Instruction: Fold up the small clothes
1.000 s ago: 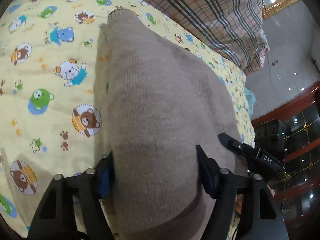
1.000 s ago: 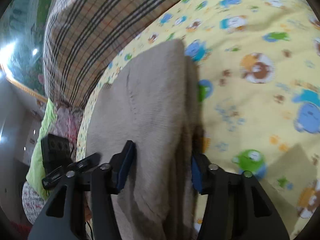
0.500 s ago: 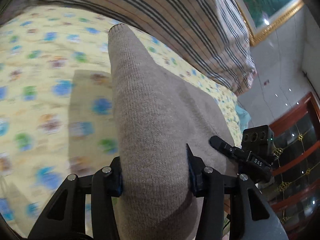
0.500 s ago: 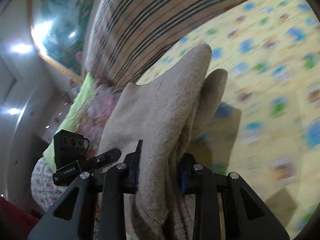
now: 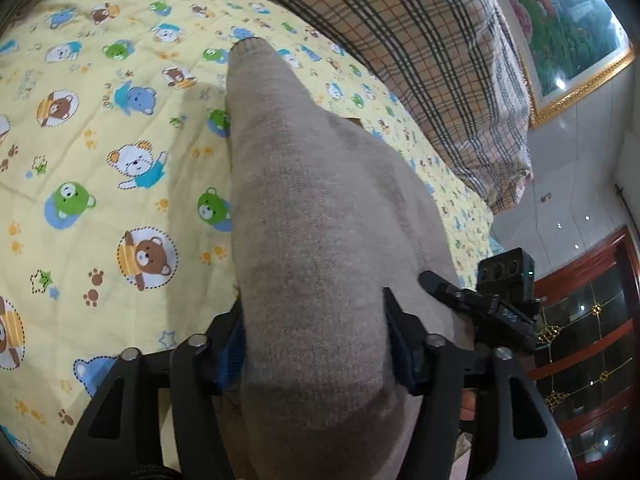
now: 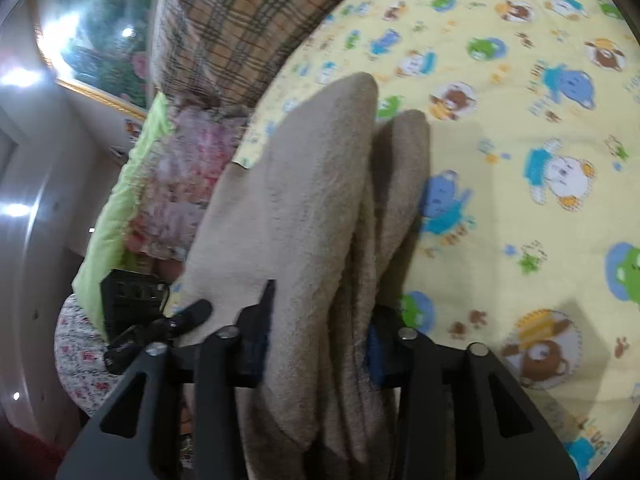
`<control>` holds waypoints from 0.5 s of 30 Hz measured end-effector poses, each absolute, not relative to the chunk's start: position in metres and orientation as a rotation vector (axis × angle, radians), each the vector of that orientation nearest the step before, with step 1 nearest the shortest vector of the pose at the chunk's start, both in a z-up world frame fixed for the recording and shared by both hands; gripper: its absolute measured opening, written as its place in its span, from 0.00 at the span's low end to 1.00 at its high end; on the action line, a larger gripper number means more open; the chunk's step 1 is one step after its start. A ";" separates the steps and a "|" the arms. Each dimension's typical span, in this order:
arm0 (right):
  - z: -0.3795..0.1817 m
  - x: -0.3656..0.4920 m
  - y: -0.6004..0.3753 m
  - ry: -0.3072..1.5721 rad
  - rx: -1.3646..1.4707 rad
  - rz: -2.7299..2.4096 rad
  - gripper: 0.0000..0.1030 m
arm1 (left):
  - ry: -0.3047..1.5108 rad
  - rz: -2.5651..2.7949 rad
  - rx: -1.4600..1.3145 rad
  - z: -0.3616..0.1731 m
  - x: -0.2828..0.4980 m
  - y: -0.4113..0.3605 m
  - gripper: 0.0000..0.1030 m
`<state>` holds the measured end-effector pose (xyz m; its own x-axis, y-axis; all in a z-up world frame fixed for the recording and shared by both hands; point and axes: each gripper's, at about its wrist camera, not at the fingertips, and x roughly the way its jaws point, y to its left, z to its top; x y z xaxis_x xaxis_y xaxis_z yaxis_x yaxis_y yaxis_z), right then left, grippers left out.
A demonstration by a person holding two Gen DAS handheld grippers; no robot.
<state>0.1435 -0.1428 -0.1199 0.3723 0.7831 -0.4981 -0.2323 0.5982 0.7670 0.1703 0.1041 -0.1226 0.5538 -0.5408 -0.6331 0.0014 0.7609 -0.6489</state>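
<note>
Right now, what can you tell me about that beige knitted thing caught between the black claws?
The beige knit garment looks soft, fine-ribbed outside and fluffier in the right wrist view, with a darker band near one end. It is bunched into thick folds, stretched out over the yellow bear-print quilt. The left gripper and right gripper each have it between their pads, and their jaws are opening.

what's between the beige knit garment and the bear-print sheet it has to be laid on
Nothing visible. The beige knit garment sits between the opening jaws of both the left gripper and right gripper, and the bear-print sheet ahead of it is bare.
</note>
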 end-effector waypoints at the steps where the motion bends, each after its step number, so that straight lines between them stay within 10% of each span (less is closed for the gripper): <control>1: -0.120 0.144 -0.144 0.990 0.673 0.707 0.44 | 0.940 -0.329 -0.660 -0.123 0.167 0.106 0.68; 15: -0.031 0.113 -0.150 0.751 0.485 0.516 0.45 | 0.796 -0.230 -0.468 -0.039 0.132 0.113 0.71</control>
<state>0.1134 -0.1498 -0.0313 0.6207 0.5955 -0.5100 -0.2626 0.7708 0.5804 0.1318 0.1133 -0.0394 0.6822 -0.3691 -0.6312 0.0240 0.8741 -0.4852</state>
